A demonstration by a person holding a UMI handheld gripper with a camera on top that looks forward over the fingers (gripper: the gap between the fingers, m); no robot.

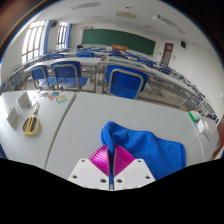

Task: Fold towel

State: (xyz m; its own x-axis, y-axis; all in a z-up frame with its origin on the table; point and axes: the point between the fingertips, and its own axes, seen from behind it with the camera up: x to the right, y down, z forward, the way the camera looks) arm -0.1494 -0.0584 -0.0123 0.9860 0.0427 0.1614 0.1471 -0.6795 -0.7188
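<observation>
The hand-held gripper (pixel 112 168) is clenched on the near edge of the blue towel (pixel 145 146); its magenta pads (pixel 100 158) press together with cloth pinched between them. The towel lies bunched on the white tabletop (pixel 70 125), extending just ahead of the fingers. Blue chairs (pixel 125 82) stand beyond the tabletop, a green chalkboard (pixel 118 39) behind them. No writing is legible.
</observation>
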